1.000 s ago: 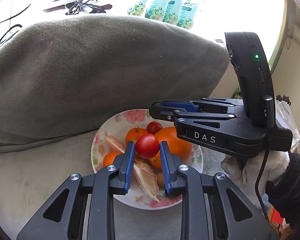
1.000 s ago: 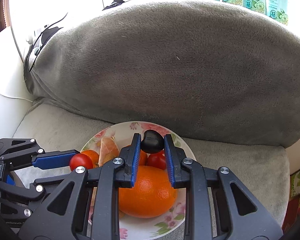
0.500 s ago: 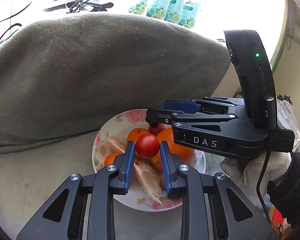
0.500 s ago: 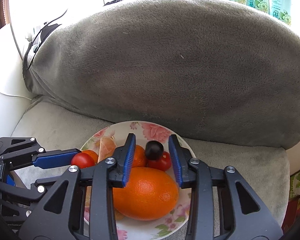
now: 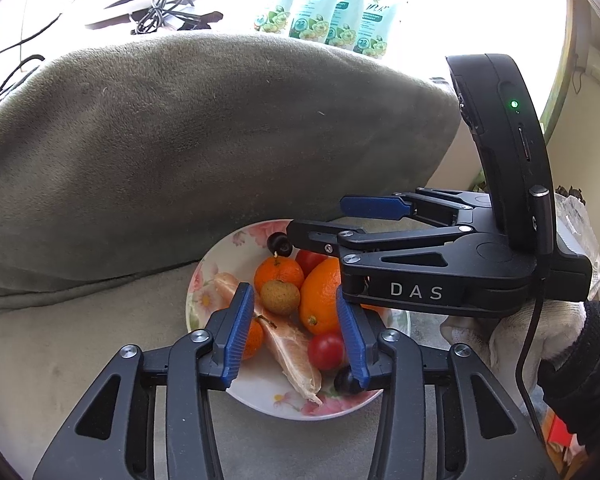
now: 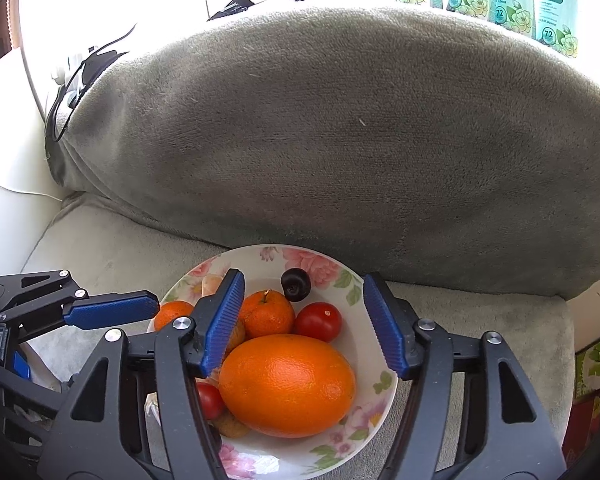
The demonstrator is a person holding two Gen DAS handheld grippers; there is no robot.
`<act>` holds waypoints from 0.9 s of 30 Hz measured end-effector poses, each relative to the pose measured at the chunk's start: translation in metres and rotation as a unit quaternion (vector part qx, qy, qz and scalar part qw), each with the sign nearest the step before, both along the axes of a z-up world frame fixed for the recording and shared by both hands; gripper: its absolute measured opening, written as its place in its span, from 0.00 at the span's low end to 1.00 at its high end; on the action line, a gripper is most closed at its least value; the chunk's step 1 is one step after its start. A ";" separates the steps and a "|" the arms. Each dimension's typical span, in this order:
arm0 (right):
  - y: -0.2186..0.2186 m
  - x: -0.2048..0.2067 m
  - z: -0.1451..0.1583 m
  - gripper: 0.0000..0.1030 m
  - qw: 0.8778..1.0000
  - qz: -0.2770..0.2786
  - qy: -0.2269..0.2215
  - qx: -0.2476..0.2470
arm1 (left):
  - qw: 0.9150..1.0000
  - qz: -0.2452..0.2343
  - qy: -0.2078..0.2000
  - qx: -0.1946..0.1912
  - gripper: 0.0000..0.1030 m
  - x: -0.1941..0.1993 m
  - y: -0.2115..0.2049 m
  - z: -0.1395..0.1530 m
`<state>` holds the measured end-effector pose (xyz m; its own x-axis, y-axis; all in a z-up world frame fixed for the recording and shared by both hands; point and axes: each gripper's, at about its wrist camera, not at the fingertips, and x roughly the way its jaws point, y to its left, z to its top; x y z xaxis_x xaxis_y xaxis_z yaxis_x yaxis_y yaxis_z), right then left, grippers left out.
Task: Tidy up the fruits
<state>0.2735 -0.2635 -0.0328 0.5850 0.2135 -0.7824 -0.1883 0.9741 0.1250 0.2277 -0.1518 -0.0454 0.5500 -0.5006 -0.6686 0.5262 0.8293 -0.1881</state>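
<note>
Fruit sat gathered on the floral plate (image 5: 204, 280), and I judged myself between placements: both sets of jaws were spread and held nothing. My left gripper (image 5: 296, 334) hovered low over the near side of the plate, its blue pads standing either side of a small tomato (image 5: 326, 351) and the peeled citrus segment (image 5: 288, 340) without touching either that I could tell. My right gripper (image 6: 304, 324) hung above the plate from the other side, jaws wide apart, the big orange (image 6: 288, 384) lying between and below them. The plate rested on the grey cushion seat (image 6: 112, 248), just in front of the plush backrest (image 6: 340, 140). On it I counted 2 tomatoes, the second tomato (image 6: 318, 321) lying near the far side, a mandarin (image 6: 267, 316) with its stem up, a rough tan longan (image 5: 280, 297), and a dark grape-like fruit (image 6: 295, 285) by the far rim, apart from the rest. A second dark berry (image 5: 344, 380) showed by my left gripper's right-hand pad. The pile looked crowded and round-sided, so I expected any next move would call for lifting straight clear without nudging anything, since the small fruits seemed likely to roll. Whether more fruit waited off the plate, I could not tell.
</note>
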 end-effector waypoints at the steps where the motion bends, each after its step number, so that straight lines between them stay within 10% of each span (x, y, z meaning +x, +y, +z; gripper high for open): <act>1: 0.000 0.000 0.000 0.71 1.000 0.000 0.000 -0.001 | 1.000 0.000 -0.001 0.000 0.50 0.000 0.000 0.000; 16: -0.003 -0.007 0.009 0.94 1.000 -0.013 -0.008 -0.016 | 1.000 0.013 -0.007 0.016 0.78 -0.010 0.003 0.004; 27: -0.005 -0.030 0.030 0.94 0.999 -0.024 -0.029 -0.005 | 0.999 0.026 -0.017 0.011 0.78 -0.030 0.012 0.018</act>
